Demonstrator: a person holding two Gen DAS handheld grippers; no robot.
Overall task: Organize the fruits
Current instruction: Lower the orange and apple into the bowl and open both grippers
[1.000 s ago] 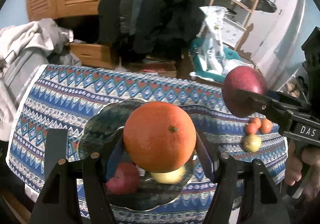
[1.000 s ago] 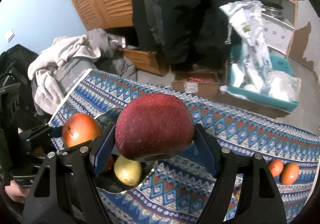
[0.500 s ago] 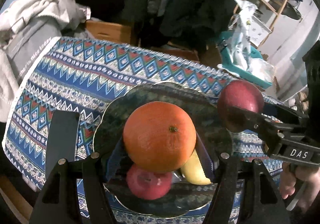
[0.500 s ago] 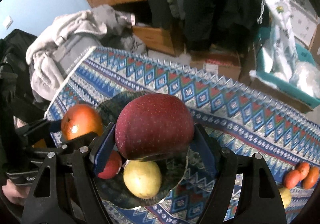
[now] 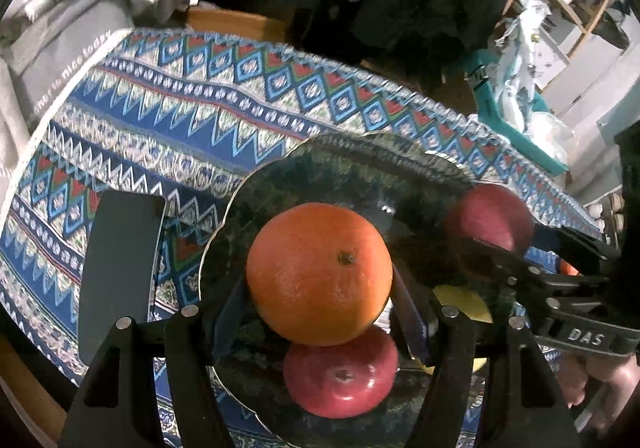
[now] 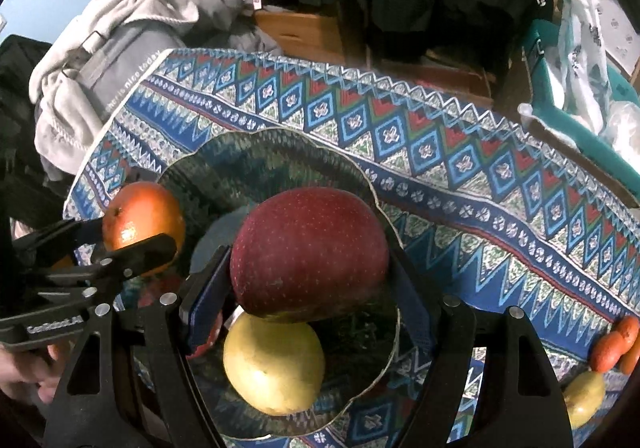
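My left gripper (image 5: 318, 288) is shut on a large orange (image 5: 319, 274) and holds it over a dark scalloped glass plate (image 5: 352, 164). My right gripper (image 6: 310, 280) is shut on a dark red apple (image 6: 310, 254) above the same plate (image 6: 256, 156). On the plate lie a smaller red apple (image 5: 340, 380) and a yellow fruit (image 6: 274, 364). In the left wrist view the dark red apple (image 5: 490, 216) hangs at the plate's right side; in the right wrist view the orange (image 6: 142, 222) hangs at its left.
A blue patterned cloth (image 6: 460, 184) covers the table. Small orange fruits (image 6: 614, 344) and a yellow-green fruit (image 6: 584, 396) lie at its right end. A dark flat phone-like slab (image 5: 120, 272) lies left of the plate. Clothes (image 6: 120, 36) are piled beyond the table's left corner.
Both grippers have come down toward the plate with their fruits still gripped. The plate and the fruits on it now look larger and closer below them.
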